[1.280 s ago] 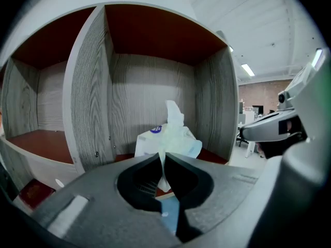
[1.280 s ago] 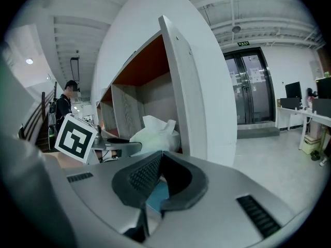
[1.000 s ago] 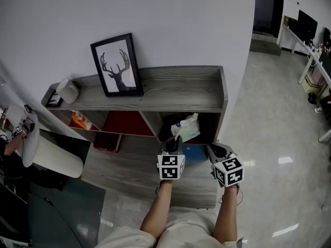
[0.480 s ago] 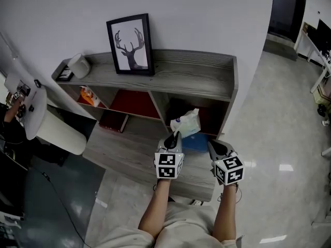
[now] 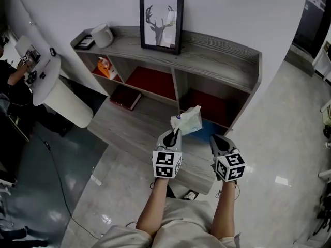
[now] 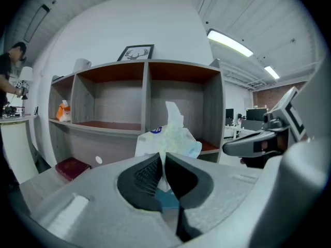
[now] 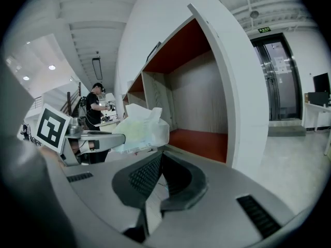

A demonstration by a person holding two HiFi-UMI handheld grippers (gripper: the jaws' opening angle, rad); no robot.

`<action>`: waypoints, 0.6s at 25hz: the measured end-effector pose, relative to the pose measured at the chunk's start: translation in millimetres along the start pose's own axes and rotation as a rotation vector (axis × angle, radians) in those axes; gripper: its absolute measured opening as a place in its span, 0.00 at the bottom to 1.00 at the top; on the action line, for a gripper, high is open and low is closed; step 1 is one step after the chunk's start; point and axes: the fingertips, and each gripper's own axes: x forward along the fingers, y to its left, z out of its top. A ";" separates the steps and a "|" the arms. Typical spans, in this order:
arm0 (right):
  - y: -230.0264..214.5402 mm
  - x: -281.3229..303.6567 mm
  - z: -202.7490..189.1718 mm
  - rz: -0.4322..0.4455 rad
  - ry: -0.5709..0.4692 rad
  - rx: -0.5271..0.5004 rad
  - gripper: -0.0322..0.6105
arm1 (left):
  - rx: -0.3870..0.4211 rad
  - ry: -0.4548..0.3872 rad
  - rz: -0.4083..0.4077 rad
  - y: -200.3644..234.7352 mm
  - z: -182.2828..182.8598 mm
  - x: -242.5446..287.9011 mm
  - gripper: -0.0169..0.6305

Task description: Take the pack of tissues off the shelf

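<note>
The pack of tissues [image 5: 188, 121] is a soft white and pale green packet with one tissue sticking up. My left gripper [image 5: 175, 134] is shut on its near edge and holds it in the air in front of the grey wooden shelf [image 5: 222, 62], outside the lower right compartment. In the left gripper view the pack [image 6: 168, 135] rises just beyond the closed jaws of the left gripper [image 6: 162, 165]. My right gripper [image 5: 217, 139] hangs beside it on the right, shut and empty. From the right gripper view [image 7: 159, 165] the pack [image 7: 140, 129] shows at left.
A framed deer picture [image 5: 161, 22] and a white roll [image 5: 103, 35] stand on the shelf top. An orange pack [image 5: 105, 64] sits in the left compartment, a red book [image 5: 124, 97] on the low platform, something blue [image 5: 210, 132] under the tissues. A white round table [image 5: 47, 82] stands left.
The pack of tissues has come out of the lower right compartment and now hangs in front of the shelf in my left gripper. Both grippers have drawn back from the shelf.
</note>
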 end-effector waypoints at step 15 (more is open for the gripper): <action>59.4 -22.6 -9.3 0.005 -0.006 0.027 0.08 | -0.020 0.004 0.008 17.5 -16.1 -80.1 0.05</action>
